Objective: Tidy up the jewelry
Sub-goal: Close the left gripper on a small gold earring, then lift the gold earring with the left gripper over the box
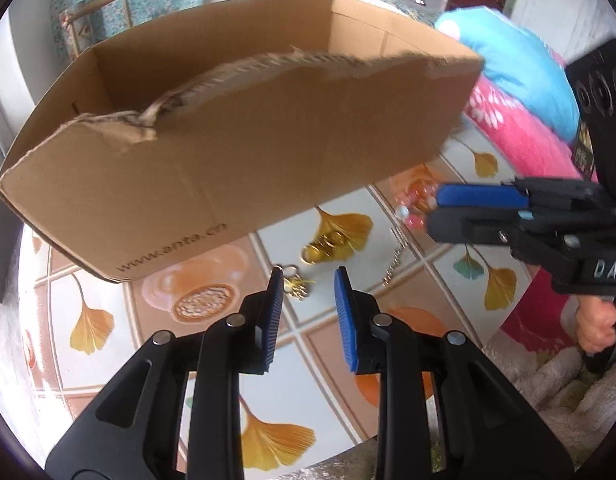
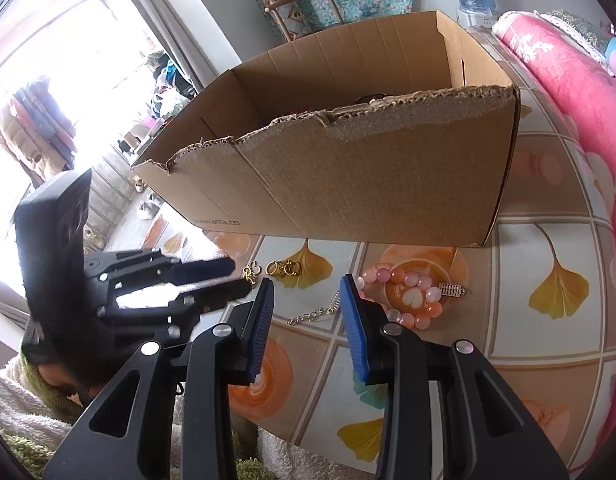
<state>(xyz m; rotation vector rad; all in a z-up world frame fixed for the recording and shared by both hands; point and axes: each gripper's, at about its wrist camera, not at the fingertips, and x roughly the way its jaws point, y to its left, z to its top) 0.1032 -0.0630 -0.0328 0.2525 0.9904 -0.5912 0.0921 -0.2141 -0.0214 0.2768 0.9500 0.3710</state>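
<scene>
hovering over a patterned tabletop (image 1: 108, 320), the left tongs (image 1: 309, 276) stand partly spread with nothing between the pads, the small gold charm (image 1: 298, 286) lying just beyond the tips. a cluster of gold rings (image 1: 323, 248) sits a little farther out, close under the near wall of the torn cardboard box (image 1: 228, 160).

the right tongs (image 2: 306, 286) also hang spread and empty. a fine silver chain (image 2: 313, 314) lies right under the tips, trailing off toward their left finger. past the right finger rests a pink bead bracelet (image 2: 411, 296) with a small gold abacus charm (image 2: 453, 290) at its far side.

these pieces look light and slippery. the chain is likely limp and would bunch or slide from a loose pinch, so a firm grip across a few links near its middle seems wisest. the bracelet's round, glossy beads probably roll under the pads; closing across one side of the loop, between two beads, looks safer. the chain's long axis runs slantwise, from low near the left finger up to the gap between the tips. the bracelet lies flat as a ring, with no clear heading.
</scene>
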